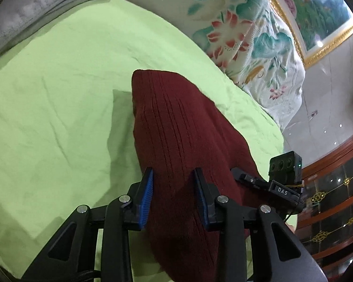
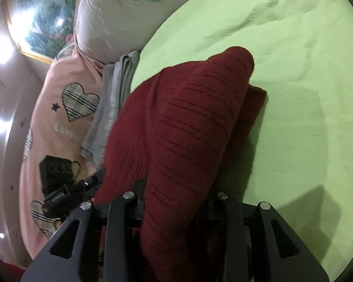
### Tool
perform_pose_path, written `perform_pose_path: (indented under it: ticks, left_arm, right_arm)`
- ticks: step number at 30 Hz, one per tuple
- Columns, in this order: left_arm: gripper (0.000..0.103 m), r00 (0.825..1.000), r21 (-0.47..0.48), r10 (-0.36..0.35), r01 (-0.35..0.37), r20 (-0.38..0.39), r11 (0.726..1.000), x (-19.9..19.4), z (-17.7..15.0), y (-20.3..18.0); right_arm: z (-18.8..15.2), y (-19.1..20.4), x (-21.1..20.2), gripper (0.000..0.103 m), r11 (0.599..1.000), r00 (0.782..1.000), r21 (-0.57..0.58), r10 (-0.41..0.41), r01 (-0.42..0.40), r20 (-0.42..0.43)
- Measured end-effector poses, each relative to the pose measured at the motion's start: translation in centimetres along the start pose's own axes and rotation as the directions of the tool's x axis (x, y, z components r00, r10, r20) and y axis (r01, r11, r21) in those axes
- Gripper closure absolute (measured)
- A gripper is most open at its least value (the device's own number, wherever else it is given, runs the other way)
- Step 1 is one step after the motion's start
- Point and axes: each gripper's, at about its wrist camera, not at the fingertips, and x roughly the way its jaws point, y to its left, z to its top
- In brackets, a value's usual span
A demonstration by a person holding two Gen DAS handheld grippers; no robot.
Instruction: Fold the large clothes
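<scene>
Maroon knit garment (image 1: 176,141) clamped in both tools

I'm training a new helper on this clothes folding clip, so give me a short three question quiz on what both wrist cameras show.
1. True or false: the dark red ribbed knit sweater lies on a blue sheet.
2. Multiple choice: what sits between the left gripper pads? A) grey towel B) red sweater C) nothing
3. Fill in: beside the red knit in the right wrist view, a pink cloth carries a plaid ____ patch.

Key
1. False; the bed sheet is light green.
2. B; the right gripper grips it too.
3. Heart.
</scene>
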Motion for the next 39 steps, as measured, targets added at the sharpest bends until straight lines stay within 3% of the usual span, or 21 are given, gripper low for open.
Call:
perform_pose_path:
  ticks: [5,9,13,18,19,20,22,25,27,31,35,39]
  left_arm:
    - [0.067,0.998,0.092,0.069,-0.069,0.006,0.993,0.9,-0.3,-2.5]
    - [0.067,0.997,0.1,0.074,-0.075,0.018,0.992,-0.5,-0.3,-2.7]
    - [0.067,0.996,0.123,0.057,-0.066,0.074,0.99,-2.3,-0.2,-3.4]
    - [0.067,0.998,0.179,0.016,-0.027,0.066,0.984,-1.4,-0.2,-4.8]
    - [0.067,0.999,0.175,0.019,-0.027,0.044,0.984,-0.5,-0.3,-4.7]
    - [0.068,0.999,0.168,0.019,-0.023,0.028,0.986,0.1,-0.4,-4.5]
    - [0.068,1.0,0.163,-0.004,0.001,0.021,0.987,0.5,-0.6,-4.7]
    - [0.068,0.998,0.164,-0.063,0.063,-0.007,0.984,1.4,-1.1,-5.6]
    - [0.068,0.999,0.203,-0.034,0.04,-0.034,0.978,3.0,-1.8,-6.7]
    - [0.068,1.0,0.232,-0.009,0.014,-0.023,0.973,3.8,-1.9,-7.9]
    - [0.068,1.0,0.208,-0.001,0.001,0.002,0.978,1.8,-2.1,-7.3]
    - [0.064,0.994,0.225,0.07,-0.088,0.088,0.97,-2.6,-4.1,-6.7]
  right_arm:
    - [0.1,-1.0,-0.5,0.057,0.998,0.999,0.037,-0.04,0.04,-0.009]
    - [0.2,-0.9,-2.1,0.047,0.996,0.996,0.041,-0.079,0.078,0.029]
    - [1.6,-0.5,-4.5,0.046,0.993,0.987,0.03,-0.115,0.112,0.116]
    - [4.3,0.3,-3.0,0.046,0.991,0.985,-0.005,-0.133,0.135,0.109]
    - [4.7,0.3,-2.0,0.058,0.989,0.986,-0.006,-0.144,0.145,0.086]
    - [4.9,0.4,-1.5,0.087,0.987,0.985,-0.015,-0.157,0.158,0.072]
    - [5.0,1.1,-1.6,0.09,0.987,0.985,-0.045,-0.147,0.151,0.087]
    - [4.7,1.0,-4.1,0.095,0.994,0.979,-0.051,-0.088,0.099,0.184]
    - [4.6,0.0,-4.4,0.095,0.992,0.973,-0.013,-0.121,0.126,0.195]
    - [4.3,-2.5,-3.2,0.081,0.985,0.98,0.075,-0.164,0.157,0.109]
    - [2.9,-0.7,-5.6,0.064,0.988,0.973,0.034,-0.153,0.149,0.172]
    - [-0.4,1.9,-7.8,0.062,0.991,0.974,-0.05,-0.111,0.123,0.197]
